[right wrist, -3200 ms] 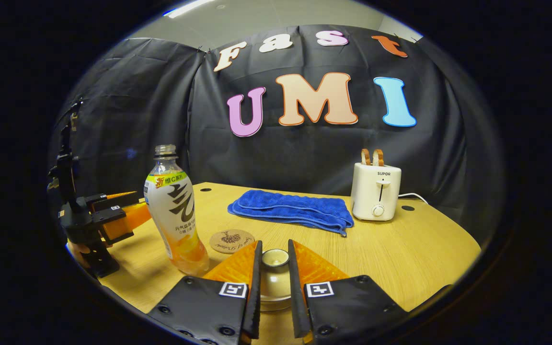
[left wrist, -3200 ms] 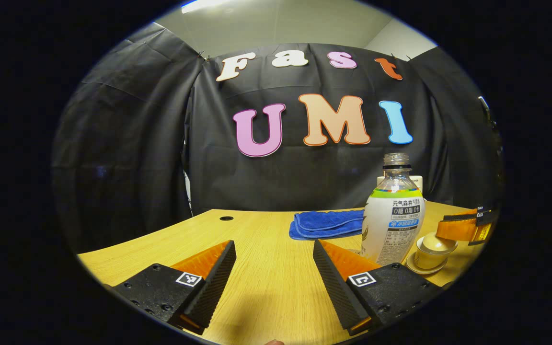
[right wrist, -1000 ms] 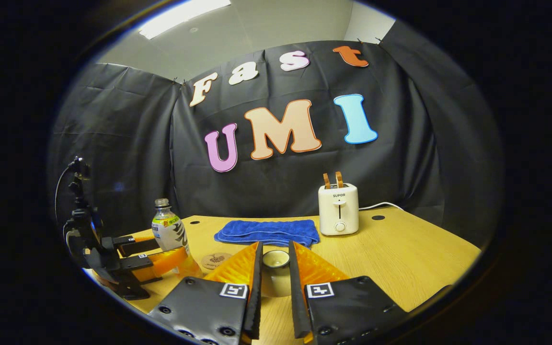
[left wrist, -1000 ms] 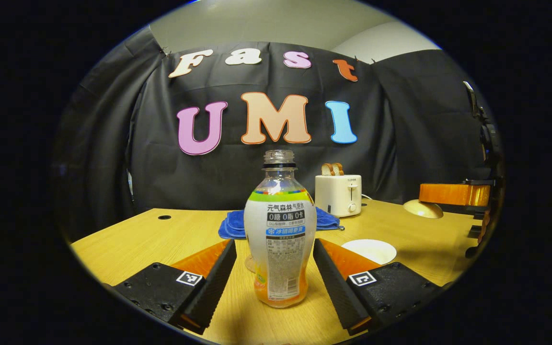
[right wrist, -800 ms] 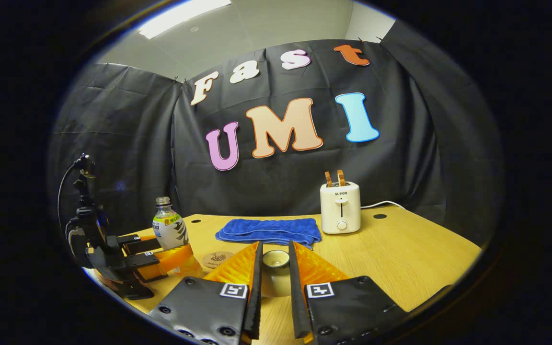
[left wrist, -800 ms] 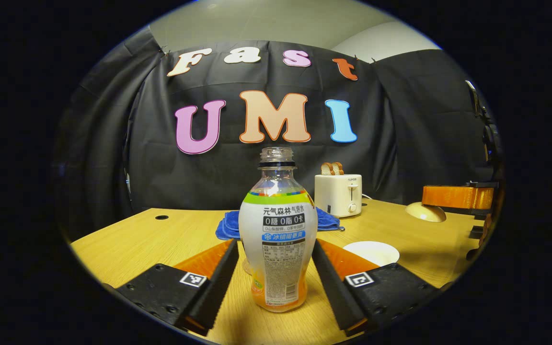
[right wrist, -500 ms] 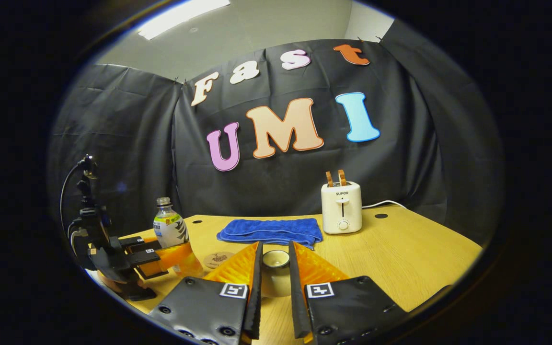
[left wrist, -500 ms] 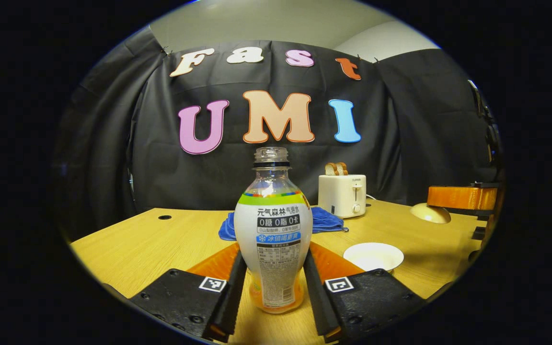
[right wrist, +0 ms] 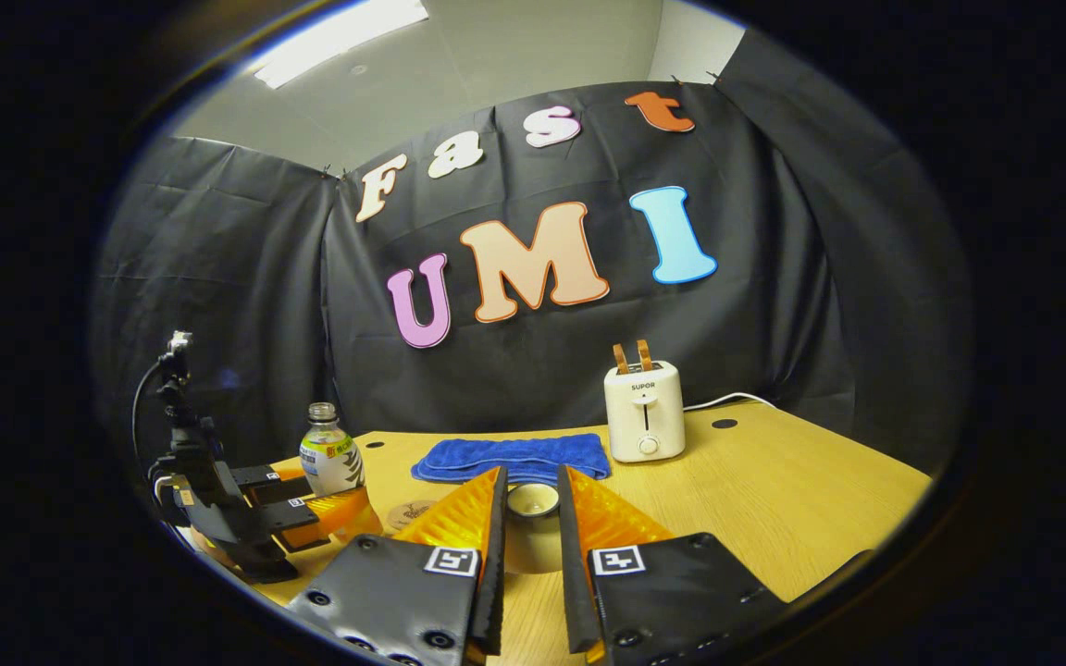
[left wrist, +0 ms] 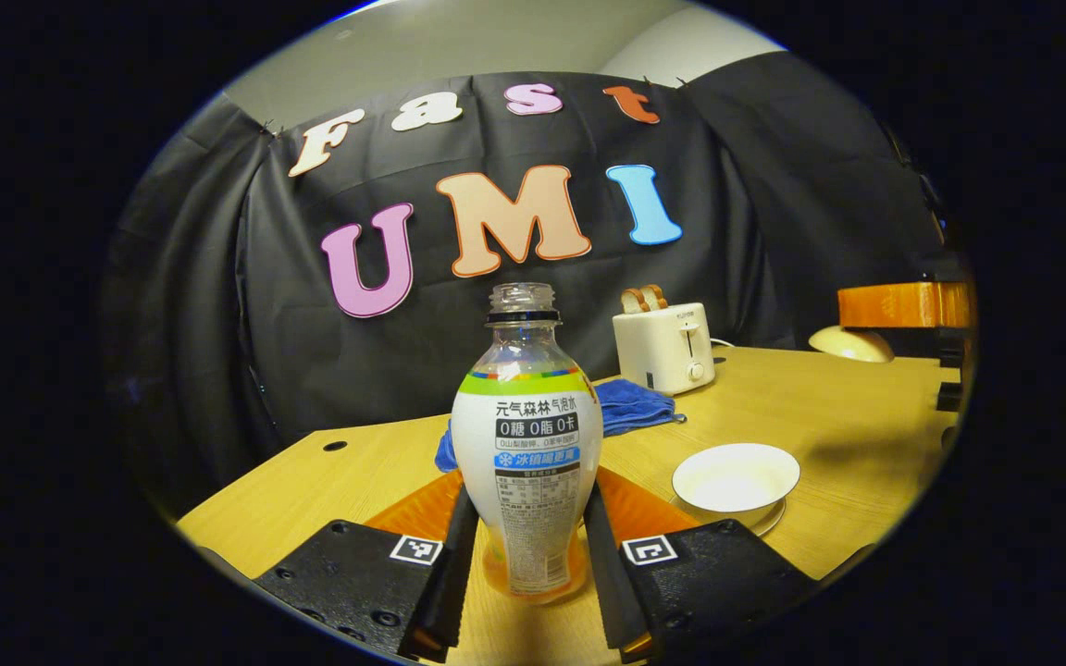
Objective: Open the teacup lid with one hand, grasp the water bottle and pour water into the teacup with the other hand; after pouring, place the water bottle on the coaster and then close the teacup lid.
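Holding the clear, white-labelled plastic water bottle (left wrist: 526, 444) upright between our left gripper (left wrist: 526, 573) fingers, both pressing its waist, we find the open white ceramic teacup (left wrist: 735, 477) to its right on the table; our right gripper (right wrist: 529, 546) clamps the cream lid (right wrist: 532, 504).

From the left tool (left wrist: 524, 555), the uncovered teacup (left wrist: 735, 477) sits at 2 o'clock with bare counter (left wrist: 829, 416) around it. The water bottle (left wrist: 526, 444) fills the gap between the fingers. Toaster (left wrist: 664, 345) and blue towel (left wrist: 630, 407) block 1 o'clock; the lifted lid (left wrist: 849, 343) hangs at 2 o'clock, farther out.
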A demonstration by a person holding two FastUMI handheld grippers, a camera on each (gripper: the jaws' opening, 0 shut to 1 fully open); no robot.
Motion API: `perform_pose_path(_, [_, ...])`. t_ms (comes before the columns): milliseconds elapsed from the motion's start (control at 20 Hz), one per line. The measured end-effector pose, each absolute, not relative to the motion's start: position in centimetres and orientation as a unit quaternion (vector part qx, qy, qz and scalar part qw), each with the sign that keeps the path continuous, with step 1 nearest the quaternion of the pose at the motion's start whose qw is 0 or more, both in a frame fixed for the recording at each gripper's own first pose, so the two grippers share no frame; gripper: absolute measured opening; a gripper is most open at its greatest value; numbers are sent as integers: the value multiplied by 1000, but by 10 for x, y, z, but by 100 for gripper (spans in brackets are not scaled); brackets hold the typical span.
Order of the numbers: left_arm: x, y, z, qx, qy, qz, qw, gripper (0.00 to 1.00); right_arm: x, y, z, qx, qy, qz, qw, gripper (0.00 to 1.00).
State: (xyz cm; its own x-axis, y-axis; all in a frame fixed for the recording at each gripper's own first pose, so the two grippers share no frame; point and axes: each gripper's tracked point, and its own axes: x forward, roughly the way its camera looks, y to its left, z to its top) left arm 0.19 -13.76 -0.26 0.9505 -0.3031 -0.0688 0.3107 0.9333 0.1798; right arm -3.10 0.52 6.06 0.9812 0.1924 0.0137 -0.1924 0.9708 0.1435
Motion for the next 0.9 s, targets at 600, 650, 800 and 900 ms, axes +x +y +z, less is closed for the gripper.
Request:
perform_pose_path(600, [4, -131, 9, 301, 8, -163, 939, 55, -32, -7, 68, 87, -6, 92, 992, 31])
perform_pose_path(650, [3, -134, 7, 324, 7, -169, 931, 55, -32, -7, 69, 89, -7, 92, 992, 32])
perform_pose_path(800, [5, -138, -3, 397, 8, -171, 902, 55, -34, -13, 73, 90, -12, 89, 992, 31])
perform_pose_path(900, [3, -142, -12, 431, 12, -175, 885, 55, -35, -13, 76, 94, -15, 90, 991, 32])
